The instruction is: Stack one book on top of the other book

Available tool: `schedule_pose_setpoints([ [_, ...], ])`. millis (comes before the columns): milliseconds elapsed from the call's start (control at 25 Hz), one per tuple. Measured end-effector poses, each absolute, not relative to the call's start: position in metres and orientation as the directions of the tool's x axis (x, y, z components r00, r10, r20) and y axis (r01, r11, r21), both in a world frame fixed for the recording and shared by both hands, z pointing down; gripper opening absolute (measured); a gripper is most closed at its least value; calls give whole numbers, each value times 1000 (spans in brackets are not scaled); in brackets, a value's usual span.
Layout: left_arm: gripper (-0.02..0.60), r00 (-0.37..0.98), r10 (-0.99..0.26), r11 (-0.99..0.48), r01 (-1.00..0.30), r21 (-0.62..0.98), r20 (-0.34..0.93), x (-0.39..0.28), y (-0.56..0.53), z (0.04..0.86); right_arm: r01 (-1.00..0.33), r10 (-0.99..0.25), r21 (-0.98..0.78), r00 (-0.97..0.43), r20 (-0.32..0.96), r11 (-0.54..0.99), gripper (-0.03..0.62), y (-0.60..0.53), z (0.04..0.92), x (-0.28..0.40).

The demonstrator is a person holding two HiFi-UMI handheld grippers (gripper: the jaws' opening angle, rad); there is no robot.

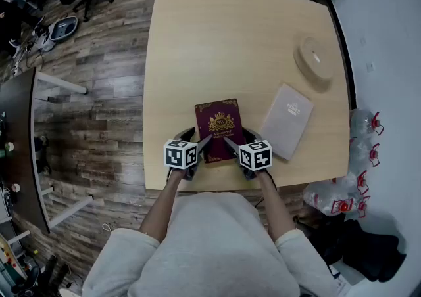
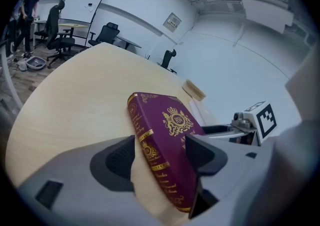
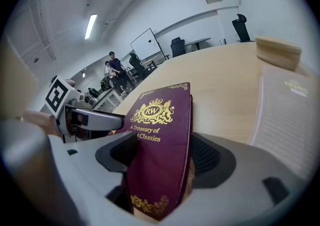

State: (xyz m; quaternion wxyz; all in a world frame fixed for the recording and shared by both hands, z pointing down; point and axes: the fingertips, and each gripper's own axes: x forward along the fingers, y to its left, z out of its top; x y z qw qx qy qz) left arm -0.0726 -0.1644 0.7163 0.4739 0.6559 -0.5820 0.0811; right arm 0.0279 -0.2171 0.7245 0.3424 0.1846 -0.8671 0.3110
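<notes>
Two books lie flat on the pale wooden table (image 1: 217,33). A maroon book (image 1: 218,128) with a gold crest sits at the lower middle of the head view, and a grey book (image 1: 287,120) lies just to its right, apart from it and turned at a slight angle, so neither rests on the other.

The person stands at the table's near edge with both grippers at the maroon book's near end. The left gripper (image 2: 159,156) has its jaws spread astride the lower left corner, on the spine side. A strip of bare tabletop shows between its left-hand pad and the spine, so it isn't squeezing.

The right gripper (image 3: 162,152) straddles the lower right corner in the same way (the cover there reads "A Treasury of"). Its jaws are wide, and the page edge is close beside the right-hand pad but not pressed, as far as I can see. Both grippers slant downward.

A round wooden disc (image 1: 314,59) sits at the table's upper right, beyond the grey book.
</notes>
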Motion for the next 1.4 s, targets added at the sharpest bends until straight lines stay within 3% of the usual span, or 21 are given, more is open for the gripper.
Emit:
schedule_pose_setpoints([
  [920, 314, 332, -659, 116, -841, 528, 675, -60, -163, 726, -537, -96, -419, -690, 717, 732, 302, -214, 723, 25],
  [1400, 311, 295, -708, 47, -887, 460, 641, -69, -171, 692, -549, -212, -344, -714, 668, 762, 277, -222, 687, 19],
])
